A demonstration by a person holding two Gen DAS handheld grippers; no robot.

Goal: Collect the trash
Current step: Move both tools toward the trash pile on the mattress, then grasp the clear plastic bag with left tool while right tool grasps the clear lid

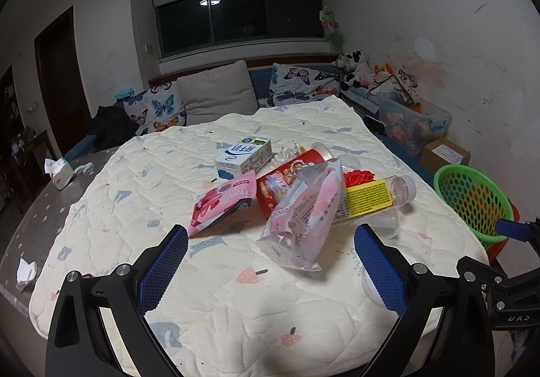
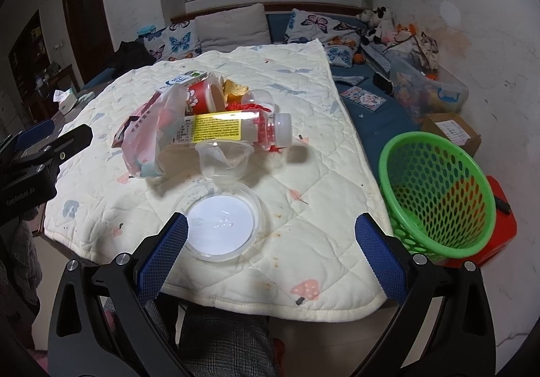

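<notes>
A pile of trash lies on the quilted table cover (image 1: 236,309): a milk carton (image 1: 243,154), a pink snack pouch (image 1: 222,200), a red cup (image 1: 287,179), a clear pink bag (image 1: 303,218) and a yellow-labelled clear bottle (image 1: 374,195). The bottle (image 2: 236,129) also shows in the right wrist view, with a clear cup (image 2: 224,157) and a clear round lid (image 2: 219,225). My left gripper (image 1: 270,259) is open and empty, just short of the pink bag. My right gripper (image 2: 270,255) is open and empty, over the lid. A green mesh basket (image 2: 435,195) stands right of the table.
A sofa with butterfly cushions (image 1: 162,107) runs behind the table. A clear toy bin (image 1: 415,124) and a cardboard box (image 1: 445,154) sit at the right wall. A tissue pack (image 1: 60,174) and crumpled paper (image 1: 25,272) lie on the grey cover at left.
</notes>
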